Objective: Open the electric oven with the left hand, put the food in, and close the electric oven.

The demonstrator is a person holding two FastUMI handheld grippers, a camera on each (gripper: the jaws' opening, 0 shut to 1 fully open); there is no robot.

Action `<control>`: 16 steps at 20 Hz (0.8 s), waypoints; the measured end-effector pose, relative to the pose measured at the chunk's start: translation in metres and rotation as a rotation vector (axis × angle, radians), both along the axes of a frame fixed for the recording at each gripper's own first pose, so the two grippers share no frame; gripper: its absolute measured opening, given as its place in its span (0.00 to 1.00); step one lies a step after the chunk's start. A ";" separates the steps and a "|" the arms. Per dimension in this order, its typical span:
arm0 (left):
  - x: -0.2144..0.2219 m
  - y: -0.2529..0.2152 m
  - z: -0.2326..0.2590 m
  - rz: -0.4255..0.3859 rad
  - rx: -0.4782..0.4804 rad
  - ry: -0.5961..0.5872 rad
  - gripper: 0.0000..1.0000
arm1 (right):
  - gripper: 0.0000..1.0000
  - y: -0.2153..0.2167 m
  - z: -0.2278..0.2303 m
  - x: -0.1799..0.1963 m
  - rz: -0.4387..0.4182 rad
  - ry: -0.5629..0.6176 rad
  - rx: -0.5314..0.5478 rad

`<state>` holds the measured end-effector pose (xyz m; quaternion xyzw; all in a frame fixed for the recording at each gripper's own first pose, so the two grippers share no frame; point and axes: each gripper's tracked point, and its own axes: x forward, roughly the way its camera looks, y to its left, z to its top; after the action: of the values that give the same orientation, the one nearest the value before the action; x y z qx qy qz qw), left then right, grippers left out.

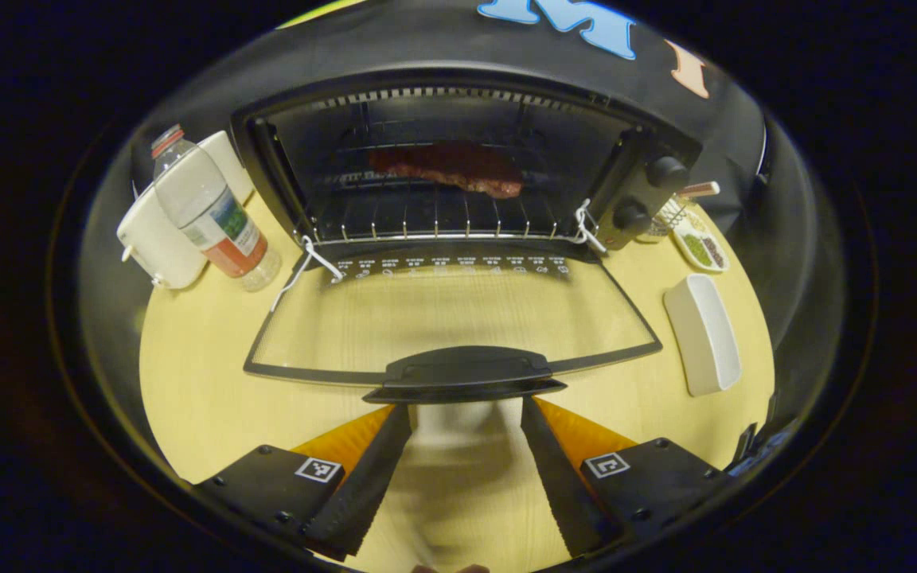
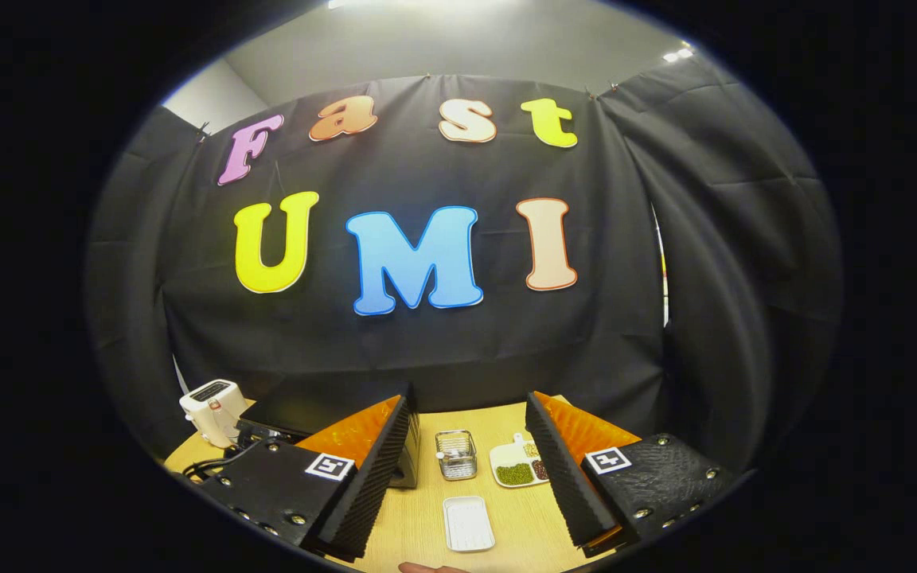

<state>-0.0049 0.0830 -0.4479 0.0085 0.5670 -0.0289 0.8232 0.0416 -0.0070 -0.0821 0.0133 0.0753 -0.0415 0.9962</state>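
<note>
Already, step: the food [image 1: 446, 169] lay on the rack inside the electric oven [image 1: 458, 159], so by my judgement only the closing was left
Door: the glass door [image 1: 450, 318] hung fully down, flat over the pale surface [image 1: 188, 382], its black handle [image 1: 465, 372] nearest the left claw
Left claw [image 1: 465, 410]: wide open, gripping nothing, fingers just short of the handle and either side of it
Right claw [image 2: 470, 465]: spread open and empty, held up above the surface, facing the booth wall
Next move: probably get under the handle and swing the door up until shut, keeping clear of the white dish [image 1: 702, 334] beside it
</note>
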 end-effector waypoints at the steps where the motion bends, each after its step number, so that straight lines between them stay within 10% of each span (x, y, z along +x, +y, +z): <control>1: 0.000 0.000 0.007 0.003 -0.005 -0.016 0.99 | 0.90 0.003 0.000 0.000 0.007 -0.001 0.002; 16: 0.033 -0.008 0.079 -0.030 0.004 -0.196 0.95 | 0.90 0.011 0.013 0.007 0.060 -0.040 0.011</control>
<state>0.0280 0.0751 -0.3694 0.0213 0.4836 -0.0394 0.8741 0.0490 0.0044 -0.0691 0.0174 0.0562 -0.0108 0.9982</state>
